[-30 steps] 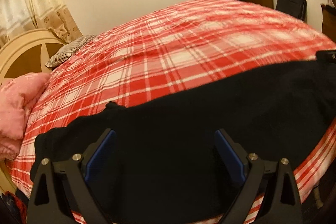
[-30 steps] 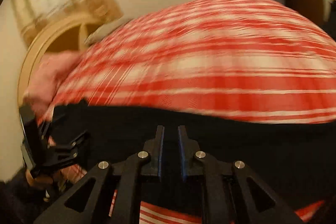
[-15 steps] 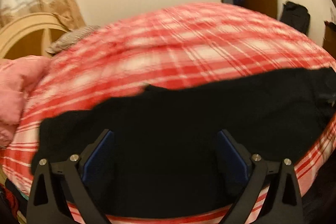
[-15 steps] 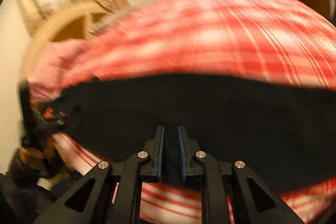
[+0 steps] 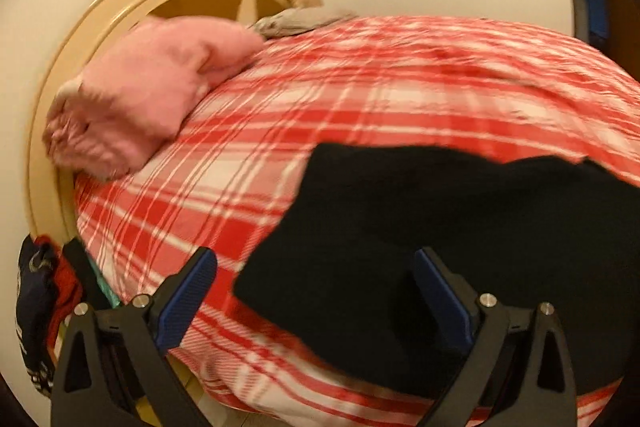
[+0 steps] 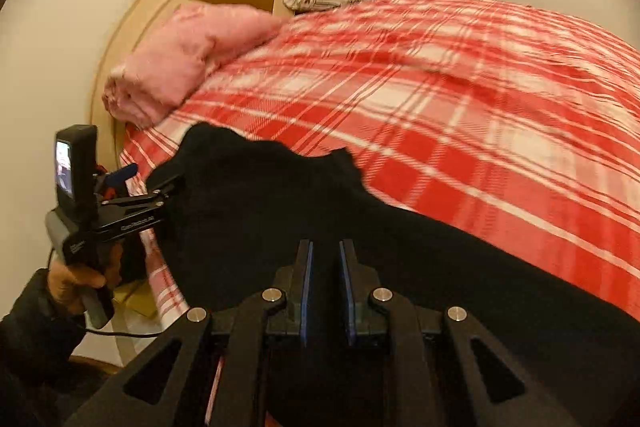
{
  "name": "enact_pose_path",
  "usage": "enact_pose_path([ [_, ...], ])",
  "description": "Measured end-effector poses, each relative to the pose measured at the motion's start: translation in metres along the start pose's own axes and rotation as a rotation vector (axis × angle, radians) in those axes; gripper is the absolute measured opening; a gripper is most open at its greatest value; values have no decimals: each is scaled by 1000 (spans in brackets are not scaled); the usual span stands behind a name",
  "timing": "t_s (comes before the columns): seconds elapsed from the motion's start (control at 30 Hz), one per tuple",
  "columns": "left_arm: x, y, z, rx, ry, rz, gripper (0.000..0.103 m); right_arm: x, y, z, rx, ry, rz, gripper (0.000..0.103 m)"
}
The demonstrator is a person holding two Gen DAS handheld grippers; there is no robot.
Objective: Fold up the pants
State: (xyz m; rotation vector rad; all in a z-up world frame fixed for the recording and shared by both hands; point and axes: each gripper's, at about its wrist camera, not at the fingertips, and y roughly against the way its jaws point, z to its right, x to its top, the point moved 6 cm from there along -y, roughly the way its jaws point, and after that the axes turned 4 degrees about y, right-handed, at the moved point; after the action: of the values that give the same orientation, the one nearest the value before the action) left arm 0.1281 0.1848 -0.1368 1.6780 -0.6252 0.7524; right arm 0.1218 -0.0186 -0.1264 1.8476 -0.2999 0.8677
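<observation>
Pants [image 5: 460, 227] lie lower right on the bed [image 5: 360, 99], apparently part-folded. Left gripper [image 5: 316, 291] spread wide, empty. Right gripper [image 6: 325, 291] clenched on pants. More folds left.

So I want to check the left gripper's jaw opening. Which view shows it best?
The left wrist view: the left gripper fills the foreground, blue pads wide apart over the black pants. The right wrist view shows it only small and side-on at the pants' edge.

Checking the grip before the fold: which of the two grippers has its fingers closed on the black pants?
The right gripper: its fingers pinch the black pants. The left gripper is spread wide, gripping nothing.
</observation>
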Motion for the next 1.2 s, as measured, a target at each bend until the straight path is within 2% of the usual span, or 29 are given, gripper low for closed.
enact_pose_path([
  [0.1, -7, -14, -12, -26, 51, -31, 103, -1, -29, -8, -19, 13, -54, 14],
  [0.13, -9, -17, -17, -62, 99, -39, 103, 2, -31, -8, -30, 8, -24, 14],
  [0.3, -13, -28, -44, -163, 227, -98, 103, 8, -39, -7, -47, -22, 4, 15],
  [0.37, -11, -26, -58, -170, 272, -105, 103, 9, -39, -8, -49, -29, 15, 15],
  [0.5, -3, -5, -65, -206, 263, -64, 103, 11, -36, -11, -74, -36, 27, 15],
  [0.57, -1, 8, -62, -210, 238, -31, 102, 13, -27, -19, -53, -31, 52, 15],
  [0.63, -1, 19, -64, -249, 243, -7, 102, 15, -17, -30, -40, -2, 86, 15],
  [0.7, -2, 24, -68, -292, 269, 0, 102, 17, -7, -41, -60, 52, 116, 15],
  [0.77, -4, 18, -73, -295, 305, -24, 102, 17, -2, -51, -75, 92, 125, 15],
  [0.8, -5, 13, -73, -301, 325, -50, 98, 17, -1, -53, -76, 97, 126, 15],
  [0.83, -8, 7, -73, -331, 359, -83, 81, 16, 0, -56, -74, 100, 124, 15],
  [0.87, -13, 1, -71, -382, 410, -124, 69, 15, 0, -58, -74, 98, 121, 15],
  [0.9, -20, -8, -67, -435, 470, -187, 51, 14, 1, -58, -75, 95, 120, 15],
  [0.97, -31, -19, -63, -463, 534, -258, 48, 11, 2, -60, -70, 86, 120, 15],
  [1.03, -34, -20, -61, -457, 552, -250, 48, 9, 4, -62, -68, 86, 119, 15],
  [1.1, -30, -18, -58, -436, 525, -231, 49, 8, 5, -62, -69, 85, 118, 15],
  [1.2, -25, -19, -55, -364, 479, -189, 49, 6, 3, -58, -65, 58, 113, 15],
])
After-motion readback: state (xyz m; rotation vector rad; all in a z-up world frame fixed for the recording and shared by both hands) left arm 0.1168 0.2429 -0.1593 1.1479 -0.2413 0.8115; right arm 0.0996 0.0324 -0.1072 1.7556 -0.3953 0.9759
